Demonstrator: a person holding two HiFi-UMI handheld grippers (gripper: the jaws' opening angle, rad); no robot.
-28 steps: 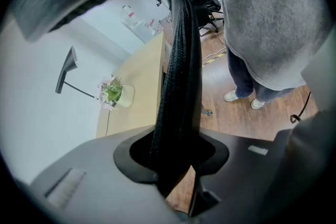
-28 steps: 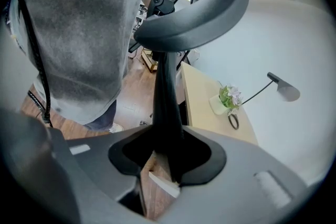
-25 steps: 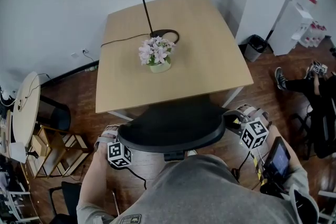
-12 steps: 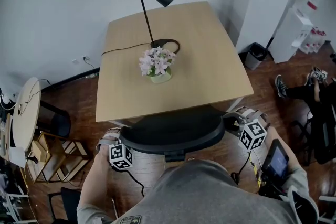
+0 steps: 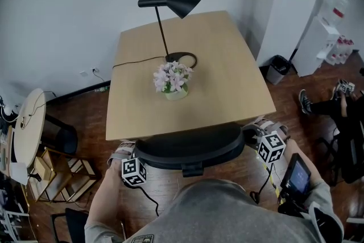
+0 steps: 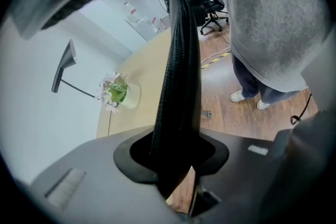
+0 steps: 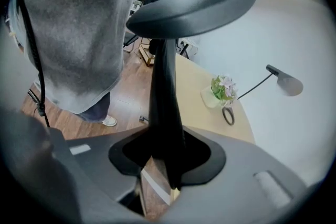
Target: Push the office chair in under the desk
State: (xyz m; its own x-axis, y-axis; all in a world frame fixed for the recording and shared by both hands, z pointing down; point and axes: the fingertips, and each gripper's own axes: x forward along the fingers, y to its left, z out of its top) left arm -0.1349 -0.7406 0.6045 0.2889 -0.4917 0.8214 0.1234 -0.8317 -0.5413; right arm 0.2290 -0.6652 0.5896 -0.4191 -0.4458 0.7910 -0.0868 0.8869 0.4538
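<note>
While the wearer's grey top [image 5: 227,213] fills the bottom of the head view, the left gripper [image 5: 126,157] sits at the left end of the office chair [image 5: 190,147] backrest and the right gripper [image 5: 266,136] at its right end, marker cubes facing up. Left gripper view: jaws clamped on the black mesh edge of the backrest, which runs up through the slot between them. Right gripper view: same, jaws closed on the backrest's other side edge, curved top rim overhead. Both grippers point down and forward. The backrest stands upright, its front just at the near edge of the counter [image 5: 227,82]; the seat is hidden below, so how far under it sits cannot be told. Wood floor [image 5: 91,102] around. On the counter, mid-left, a flower pot [image 5: 173,81] with pink-white blooms; just behind it the ring base of a black lamp [image 5: 173,4], shade pointing right, its cable [image 5: 136,60] trailing left off the edge. Round table [image 5: 25,122] at far left, dark bin [image 5: 278,68] right of the counter by the wall, another person's shoe [image 5: 303,98] at far right.
</note>
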